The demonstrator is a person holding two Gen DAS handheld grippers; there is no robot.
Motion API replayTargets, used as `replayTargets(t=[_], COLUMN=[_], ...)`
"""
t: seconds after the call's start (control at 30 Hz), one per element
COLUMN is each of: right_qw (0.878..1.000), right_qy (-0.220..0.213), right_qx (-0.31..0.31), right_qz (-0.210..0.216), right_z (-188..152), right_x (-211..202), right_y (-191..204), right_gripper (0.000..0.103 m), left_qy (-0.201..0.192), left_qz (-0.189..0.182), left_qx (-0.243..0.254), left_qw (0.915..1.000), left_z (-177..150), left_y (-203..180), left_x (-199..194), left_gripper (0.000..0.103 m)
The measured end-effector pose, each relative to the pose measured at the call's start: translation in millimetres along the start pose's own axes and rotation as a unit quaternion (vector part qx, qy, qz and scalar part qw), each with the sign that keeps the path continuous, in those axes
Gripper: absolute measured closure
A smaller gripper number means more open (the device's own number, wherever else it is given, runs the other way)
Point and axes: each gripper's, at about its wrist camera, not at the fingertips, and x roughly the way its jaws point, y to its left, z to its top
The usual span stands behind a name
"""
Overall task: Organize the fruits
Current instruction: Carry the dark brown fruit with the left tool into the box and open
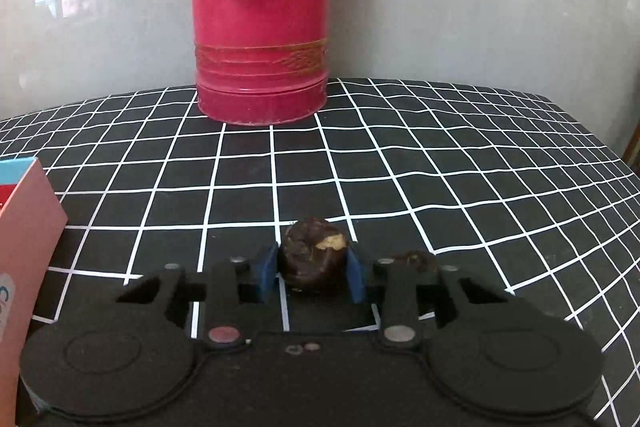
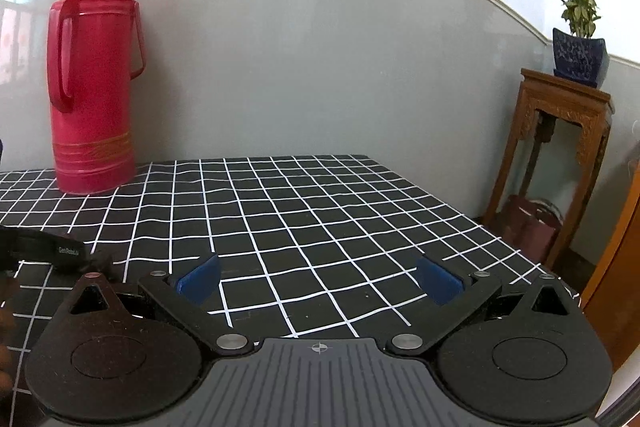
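The bench (image 1: 460, 163), under a black cloth gridded in white, carries a tall red thermos flask (image 1: 262, 15) at the back and a pink carton (image 1: 28, 247) at the left edge. Near the front, the left hand-held gripper (image 1: 314, 269) has its blue pads pinching a small dark round fruit (image 1: 312, 255), possibly a water chestnut, resting on the cloth. A second like it (image 1: 414, 261) lies just beside, to the right. The right hand-held gripper (image 2: 318, 279) stands spread over bare cloth. The fruit looks light, firm and smooth-skinned, so it could roll or squirt out; a hold across its widest middle seems safest.
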Motion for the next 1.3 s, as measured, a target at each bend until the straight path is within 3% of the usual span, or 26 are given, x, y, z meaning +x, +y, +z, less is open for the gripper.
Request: replayTargets(t=[0.3,0.53,0.73,1.0,1.1,1.3], right_qw=[1.0,1.0,0.997,0.986,0.979,0.957], right_qy=[-0.001,0.006,0.014,0.019,0.02,0.035], right_qx=[-0.004,-0.007,-0.007,-0.03,-0.043,-0.05], right_qz=[-0.004,0.016,0.072,0.16,0.197,0.282], right_z=[0.0,0.3,0.6,-3.0,-6.3,-9.0], right_x=[0.6,0.9,-6.3,-22.7,-30.5,-40.8], right_y=[4.0,11.6,33.1,91.7,114.5,150.3], right_gripper=[0.0,0.0,0.0,0.0,0.0,0.0], left_qy=[-0.019,-0.073,-0.083,-0.072,-0.054,-0.026], left_qz=[0.008,0.089,0.151,0.254,0.286,0.308], left_qx=[0.008,0.033,0.013,-0.029,-0.045,-0.061], left_qw=[0.9998,0.9928,0.9849,0.9642,0.9556,0.9491], left_z=[0.1,-3.5,-8.0,-20.8,-26.6,-36.2], left_y=[2.7,17.5,52.3,121.8,148.3,181.1], left_x=[-17.0,-62.2,-97.7,-130.5,-133.8,-143.0], left_gripper=[0.078,0.078,0.078,0.078,0.078,0.077])
